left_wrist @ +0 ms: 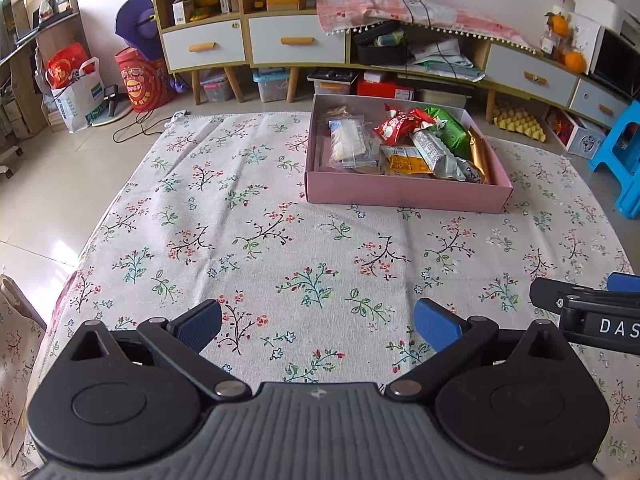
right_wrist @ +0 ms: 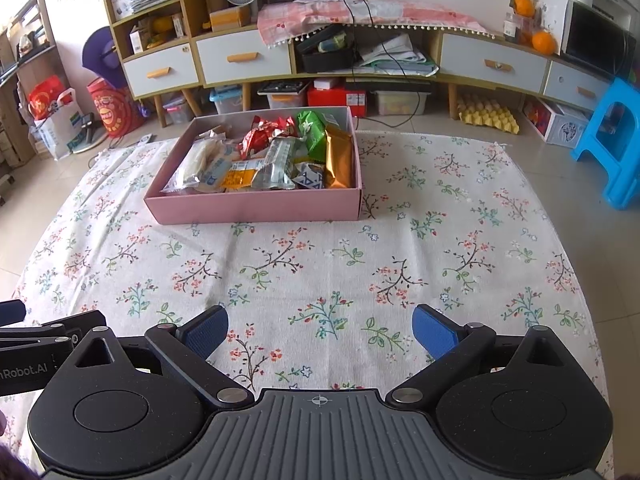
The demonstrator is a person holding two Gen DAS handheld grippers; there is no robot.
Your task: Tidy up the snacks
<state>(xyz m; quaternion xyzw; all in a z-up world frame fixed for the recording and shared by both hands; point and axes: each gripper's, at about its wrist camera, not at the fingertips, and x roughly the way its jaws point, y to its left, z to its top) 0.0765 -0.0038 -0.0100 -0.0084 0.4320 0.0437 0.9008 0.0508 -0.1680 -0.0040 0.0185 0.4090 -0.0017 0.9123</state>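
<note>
A pink box (left_wrist: 404,194) (right_wrist: 256,206) stands on the far part of the floral cloth, holding several wrapped snacks: a red packet (left_wrist: 400,122) (right_wrist: 264,134), a green packet (left_wrist: 450,130) (right_wrist: 314,132), a gold bar (right_wrist: 339,158) and a white clear-wrapped snack (left_wrist: 348,142) (right_wrist: 196,164). My left gripper (left_wrist: 318,326) hovers open over the near cloth with nothing between its blue pads. My right gripper (right_wrist: 320,326) is open too, empty, level with the left one. Each gripper's side shows at the edge of the other's view.
The floral cloth (left_wrist: 280,240) (right_wrist: 360,248) covers a low table with tiled floor around it. Behind stands a long wooden cabinet (right_wrist: 240,56) with drawers, storage bins beneath, a blue stool (right_wrist: 612,140) at right and bags (left_wrist: 76,88) at left.
</note>
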